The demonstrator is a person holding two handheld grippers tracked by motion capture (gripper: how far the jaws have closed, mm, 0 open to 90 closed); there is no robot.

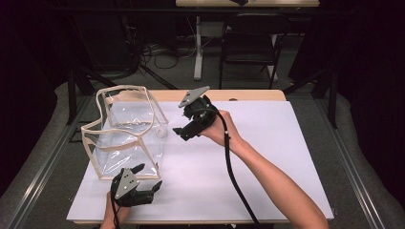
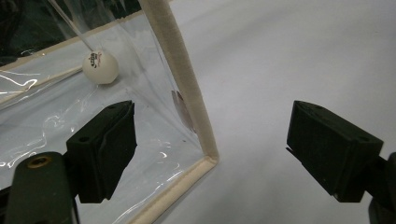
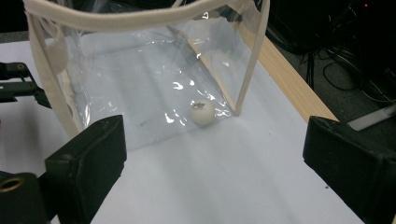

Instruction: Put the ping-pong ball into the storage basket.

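The right gripper (image 1: 177, 130) is held above the middle of the table, just right of a clear plastic bag (image 1: 125, 131), its jaws wide apart with nothing between them. The left gripper (image 1: 149, 178) rests low at the near edge, by the bag's near right corner, jaws also spread and empty; in the left gripper view the bag's cream-trimmed corner edge (image 2: 187, 88) stands between the two jaws, untouched by either.

The bag stands upright and open at the table's left. A white ping-pong ball (image 3: 202, 112) lies on its floor, against the right-hand wall near a bottom corner.

Risks, as a judgement: the bag is thin and floppy, with a wavy rim, so a nudge from either gripper could fold a wall inward or tip the bag over. The ball would then roll across the white table cover (image 1: 267, 143) and perhaps off an edge. Pinching the corner seam off-centre could make the plastic slip out.

Beyond the far edge stand a dark folding chair (image 1: 248, 40) and tangled floor cables (image 1: 162, 55), well away from the work. Nothing lies between the grippers and the bag.
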